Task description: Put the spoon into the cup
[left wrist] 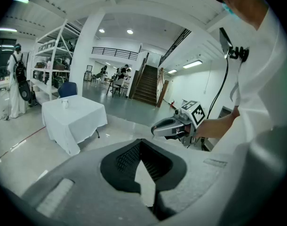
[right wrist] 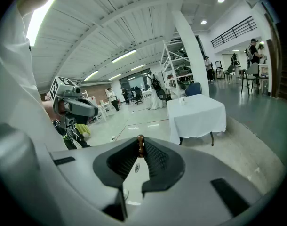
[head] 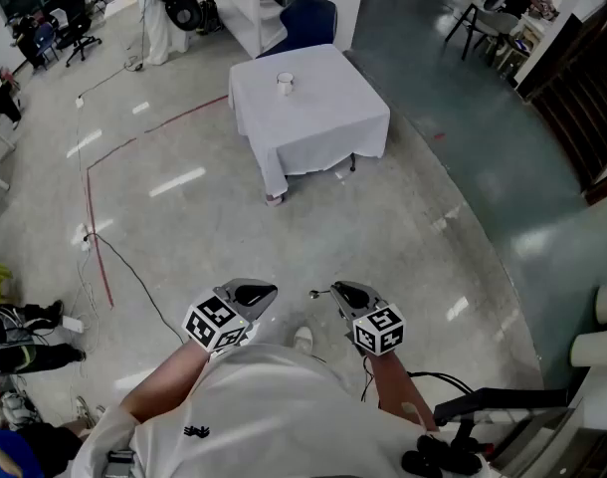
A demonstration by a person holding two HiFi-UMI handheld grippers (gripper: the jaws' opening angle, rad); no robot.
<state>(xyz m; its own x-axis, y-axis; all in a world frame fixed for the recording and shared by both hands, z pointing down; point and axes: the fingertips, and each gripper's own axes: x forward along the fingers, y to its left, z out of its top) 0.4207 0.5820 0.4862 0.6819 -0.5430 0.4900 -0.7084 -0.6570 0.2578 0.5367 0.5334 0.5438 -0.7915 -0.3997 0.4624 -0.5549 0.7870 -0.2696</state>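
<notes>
Far ahead a small white cup (head: 285, 83) stands on a table draped in a white cloth (head: 313, 127). Close to my body, my right gripper (head: 335, 289) is shut on a spoon (head: 313, 294). In the right gripper view the spoon's brown handle end (right wrist: 140, 145) sticks up between the jaw tips and its bowl hangs below them. My left gripper (head: 269, 289) sits beside the right one, jaw tips together with nothing between them (left wrist: 141, 142). The cup also shows small in the left gripper view (left wrist: 65, 102) and the right gripper view (right wrist: 183, 100).
A red line (head: 100, 257) and a black cable (head: 134, 277) run across the grey floor on the left. A blue chair (head: 308, 23) stands behind the table, near white shelving (left wrist: 49, 74). People and chairs are far off; stairs (left wrist: 146, 86) rise beyond.
</notes>
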